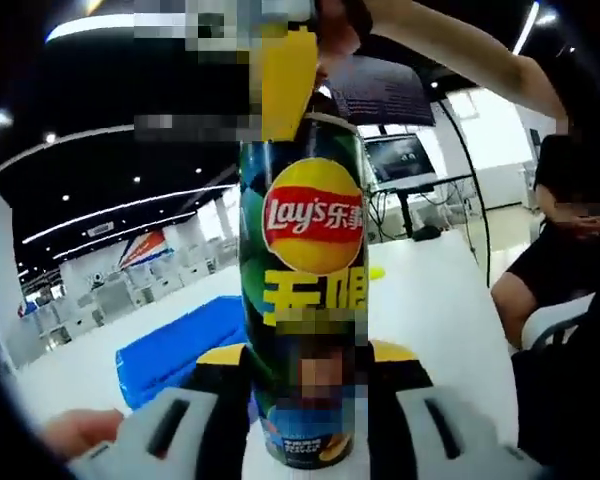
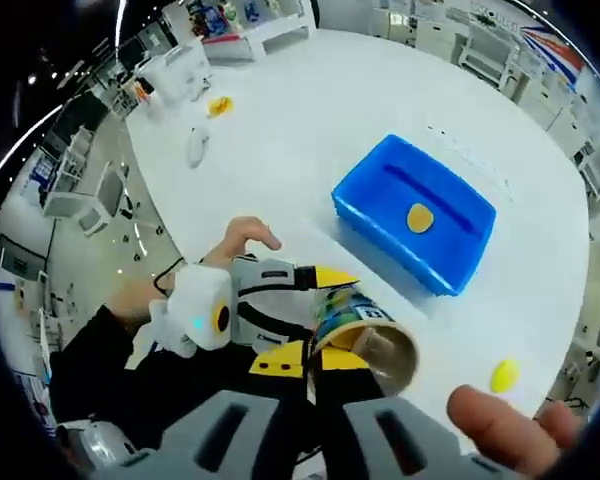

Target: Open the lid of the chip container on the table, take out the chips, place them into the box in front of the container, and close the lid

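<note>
Lay's chip container (image 2: 363, 335), a tall dark can with a red and yellow logo, stands upright on the white table (image 2: 280, 140) with its top open; from above its inside looks like bare card, and whether chips remain in it cannot be told. The left gripper (image 2: 325, 320) clamps the can's body, its yellow-tipped jaws closed against opposite sides, with a person's hand (image 2: 242, 238) behind the gripper's white housing. In the left gripper view the same can (image 1: 305, 280) rises between the jaws, and a yellow jaw tip of the right gripper (image 1: 285, 80) hangs just above the can's mouth. From these pictures I cannot tell how far the right gripper's jaws are parted or whether they hold anything. Beyond the can sits the blue box (image 2: 412, 213), which holds one yellow chip (image 2: 419, 217). Another yellow chip (image 2: 504, 376) lies on the table beside the can, near a person's fingers (image 2: 490, 420).
</note>
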`<state>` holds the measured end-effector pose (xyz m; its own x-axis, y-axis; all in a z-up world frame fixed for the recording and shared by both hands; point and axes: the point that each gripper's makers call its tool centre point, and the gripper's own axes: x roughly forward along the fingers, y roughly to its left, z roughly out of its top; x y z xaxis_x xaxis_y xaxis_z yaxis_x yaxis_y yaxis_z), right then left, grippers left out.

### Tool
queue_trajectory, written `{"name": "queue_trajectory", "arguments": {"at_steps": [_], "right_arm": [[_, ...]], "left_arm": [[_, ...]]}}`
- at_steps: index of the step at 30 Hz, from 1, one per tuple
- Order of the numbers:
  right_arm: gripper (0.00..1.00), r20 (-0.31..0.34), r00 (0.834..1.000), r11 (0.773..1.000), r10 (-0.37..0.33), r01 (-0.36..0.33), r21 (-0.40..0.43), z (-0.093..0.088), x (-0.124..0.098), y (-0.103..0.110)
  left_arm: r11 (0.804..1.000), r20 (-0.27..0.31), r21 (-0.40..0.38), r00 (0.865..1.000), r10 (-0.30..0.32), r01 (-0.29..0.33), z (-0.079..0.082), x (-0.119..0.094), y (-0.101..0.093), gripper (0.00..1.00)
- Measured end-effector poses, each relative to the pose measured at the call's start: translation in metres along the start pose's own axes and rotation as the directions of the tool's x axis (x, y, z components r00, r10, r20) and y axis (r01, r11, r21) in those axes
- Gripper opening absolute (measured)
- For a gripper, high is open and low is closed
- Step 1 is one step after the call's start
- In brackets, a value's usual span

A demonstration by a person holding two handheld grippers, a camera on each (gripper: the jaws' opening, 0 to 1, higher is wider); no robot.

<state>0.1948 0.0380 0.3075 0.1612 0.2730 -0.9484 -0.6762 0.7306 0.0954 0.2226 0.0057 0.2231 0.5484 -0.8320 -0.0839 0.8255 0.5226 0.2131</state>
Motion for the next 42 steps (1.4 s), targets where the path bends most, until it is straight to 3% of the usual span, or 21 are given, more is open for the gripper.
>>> {"name": "queue_trajectory", "arguments": {"at_steps": [5, 14, 20, 23, 32, 36, 38, 39, 42], "right_arm": [[0.02, -0.057, 0.998, 1.0, -0.018, 0.017, -0.018, 0.007, 0.009, 0.009], [0.02, -0.084, 0.995, 0.999, -0.047, 0.049, 0.011, 0.016, 0.014, -0.002], [0.03, -0.082, 0.995, 0.998, -0.061, 0.062, 0.012, 0.017, 0.013, -0.008], [0.03, -0.077, 0.996, 0.998, -0.051, 0.053, 0.022, 0.017, 0.012, -0.012], [0.05, -0.013, 0.996, 0.986, -0.085, 0.082, -0.142, 0.018, 0.01, -0.008], [0.12, 0.03, 0.998, 0.978, -0.052, 0.057, -0.203, 0.02, -0.003, 0.001], [0.14, 0.098, 0.995, 0.97, -0.035, 0.058, -0.238, 0.026, -0.02, 0.007], [0.14, 0.161, 0.987, 0.96, 0.001, 0.044, -0.275, 0.033, -0.032, 0.013], [0.15, 0.268, 0.963, 0.951, 0.021, 0.063, -0.301, 0.036, -0.067, 0.016]], "left_arm": [[0.996, 0.054, -0.065, 0.997, -0.06, 0.063, -0.001, 0.0, -0.005, 0.44], [0.977, 0.149, -0.195, 0.987, -0.061, 0.09, -0.002, 0.003, -0.006, 0.45], [0.975, 0.174, -0.21, 0.984, -0.04, 0.077, -0.001, 0.005, -0.004, 0.45], [0.976, 0.155, -0.208, 0.987, -0.039, 0.071, 0.0, 0.009, -0.001, 0.45], [0.976, 0.154, -0.206, 0.987, -0.037, 0.068, 0.0, 0.009, -0.003, 0.45], [0.977, 0.152, -0.201, 0.988, -0.035, 0.066, 0.0, 0.009, -0.003, 0.45], [0.977, 0.152, -0.202, 0.988, -0.035, 0.066, 0.0, 0.009, -0.004, 0.45], [0.977, 0.153, -0.201, 0.988, -0.035, 0.066, 0.0, 0.009, -0.003, 0.45], [0.977, 0.154, -0.202, 0.987, -0.034, 0.066, 0.0, 0.01, -0.003, 0.45]]}}
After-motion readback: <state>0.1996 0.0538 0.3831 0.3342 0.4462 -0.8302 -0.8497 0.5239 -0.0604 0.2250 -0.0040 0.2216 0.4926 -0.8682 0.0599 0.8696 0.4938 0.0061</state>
